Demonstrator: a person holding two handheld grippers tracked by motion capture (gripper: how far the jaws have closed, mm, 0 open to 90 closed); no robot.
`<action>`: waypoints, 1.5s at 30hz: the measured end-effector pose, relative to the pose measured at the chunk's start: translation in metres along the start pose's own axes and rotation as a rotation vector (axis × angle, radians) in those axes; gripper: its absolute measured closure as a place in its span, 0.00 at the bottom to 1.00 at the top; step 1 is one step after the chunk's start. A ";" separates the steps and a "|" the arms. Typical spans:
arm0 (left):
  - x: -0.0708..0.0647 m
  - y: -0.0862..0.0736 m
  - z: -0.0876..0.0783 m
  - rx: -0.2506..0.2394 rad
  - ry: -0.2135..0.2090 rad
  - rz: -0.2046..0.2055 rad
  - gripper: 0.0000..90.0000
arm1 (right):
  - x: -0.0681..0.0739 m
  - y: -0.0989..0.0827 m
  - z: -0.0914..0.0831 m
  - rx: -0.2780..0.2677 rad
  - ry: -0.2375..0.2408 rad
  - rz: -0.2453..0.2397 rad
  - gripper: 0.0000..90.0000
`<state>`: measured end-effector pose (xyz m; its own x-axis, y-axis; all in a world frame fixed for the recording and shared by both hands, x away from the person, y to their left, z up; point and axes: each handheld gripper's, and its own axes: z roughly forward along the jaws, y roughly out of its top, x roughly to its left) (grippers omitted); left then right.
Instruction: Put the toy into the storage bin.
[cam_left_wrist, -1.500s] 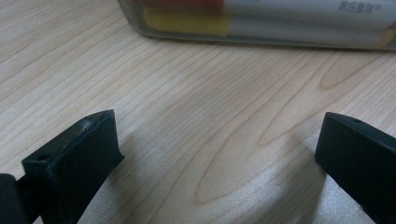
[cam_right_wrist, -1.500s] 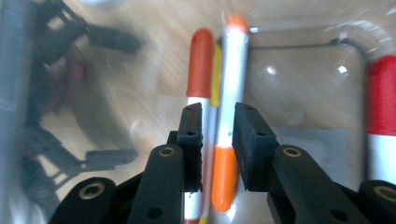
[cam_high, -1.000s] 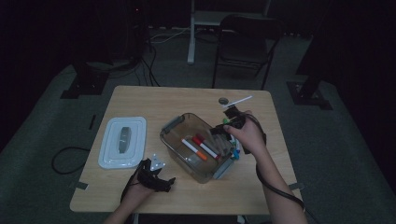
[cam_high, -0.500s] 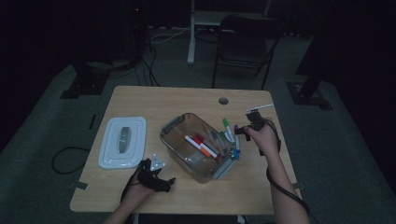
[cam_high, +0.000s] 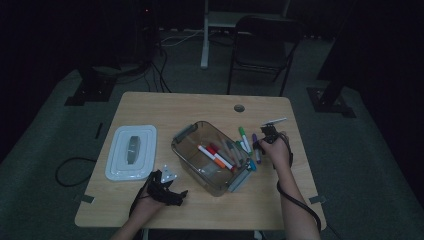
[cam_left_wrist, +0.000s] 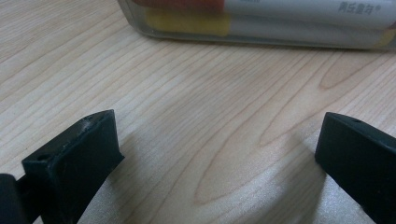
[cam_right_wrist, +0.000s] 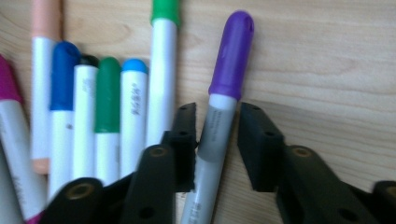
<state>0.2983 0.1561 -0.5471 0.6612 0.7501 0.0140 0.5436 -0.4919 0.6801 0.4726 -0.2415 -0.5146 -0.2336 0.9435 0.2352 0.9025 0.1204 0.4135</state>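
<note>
A purple-capped marker (cam_right_wrist: 231, 56) lies on the wooden table (cam_right_wrist: 327, 70), just right of a row of several markers (cam_right_wrist: 107, 102). My right gripper (cam_right_wrist: 217, 140) straddles its grey barrel and has just been closing. The left pad is close against the barrel and a thin gap shows at the right pad, so it is open. In the high view the right gripper (cam_high: 265, 137) is low over the purple marker (cam_high: 255, 145), beside the clear container (cam_high: 185, 132) holding several markers (cam_high: 215, 156). My left gripper (cam_left_wrist: 219, 149) rests open on the table facing the container (cam_left_wrist: 261, 23), with nothing between its jaws.
A white lid (cam_high: 131, 151) lies at the table's left. My left gripper (cam_high: 172, 192) sits near the front edge. A cable hole (cam_high: 239, 108) is at the back of the table. A folding chair (cam_high: 260, 45) stands beyond the far edge.
My right hand left the spot over the container, moved right and came down over the loose markers beside it. The left hand stayed put.
</note>
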 end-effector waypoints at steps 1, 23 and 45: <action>0.000 0.000 0.000 0.000 0.000 0.000 0.01 | -0.001 -0.001 -0.001 -0.003 -0.014 0.008 0.81; 0.000 0.000 0.000 0.000 0.000 0.000 0.01 | 0.027 0.002 -0.097 -0.131 0.142 -0.041 0.85; 0.000 0.000 0.000 -0.001 0.001 -0.001 0.01 | 0.149 0.006 -0.113 -0.119 0.318 -0.360 0.85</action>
<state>0.2983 0.1561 -0.5470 0.6606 0.7506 0.0141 0.5436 -0.4912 0.6806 0.4020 -0.1350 -0.3772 -0.6388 0.7050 0.3082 0.7008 0.3678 0.6112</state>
